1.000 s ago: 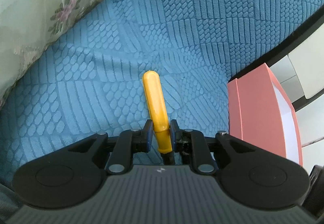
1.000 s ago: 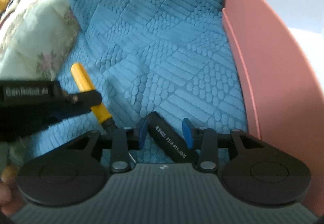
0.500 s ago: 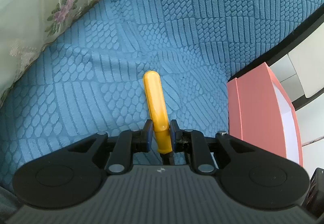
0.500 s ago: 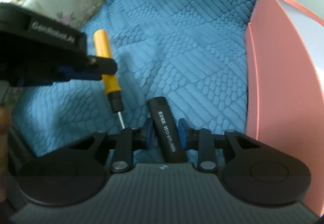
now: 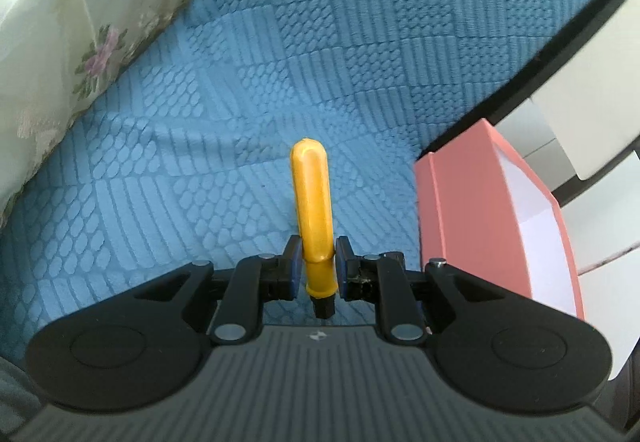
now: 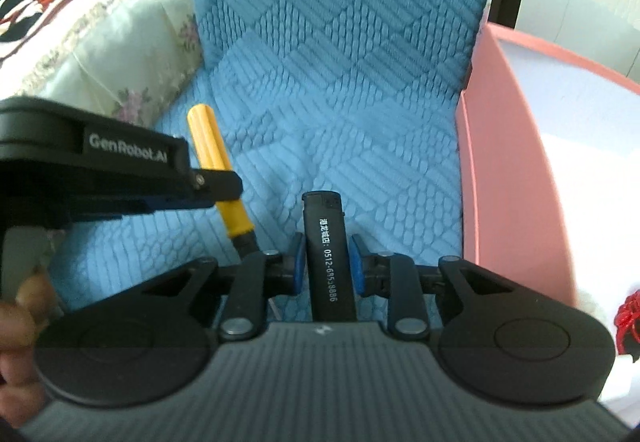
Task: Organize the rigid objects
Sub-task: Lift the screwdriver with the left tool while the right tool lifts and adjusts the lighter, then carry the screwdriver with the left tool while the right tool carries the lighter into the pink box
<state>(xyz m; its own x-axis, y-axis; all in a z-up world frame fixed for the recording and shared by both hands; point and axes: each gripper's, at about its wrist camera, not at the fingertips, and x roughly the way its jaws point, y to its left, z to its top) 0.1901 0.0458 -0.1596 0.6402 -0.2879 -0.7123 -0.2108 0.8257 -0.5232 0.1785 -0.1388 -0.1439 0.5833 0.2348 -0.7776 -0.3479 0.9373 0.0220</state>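
Left tongs point(image 5: 316, 262) pinch our screwdriver point(image 5: 312, 210); only the right view shows right tongs point(image 6: 326, 262) clamping the lighter point(image 6: 326, 254) — box point(image 6: 504, 178) edge beside, blanket point(image 6: 340, 62) open ahead.

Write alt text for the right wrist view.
The right gripper is shut on a black lighter with white print, above a blue quilted cover. At left, the left gripper grips a yellow-handled screwdriver; a pink box stands at right.
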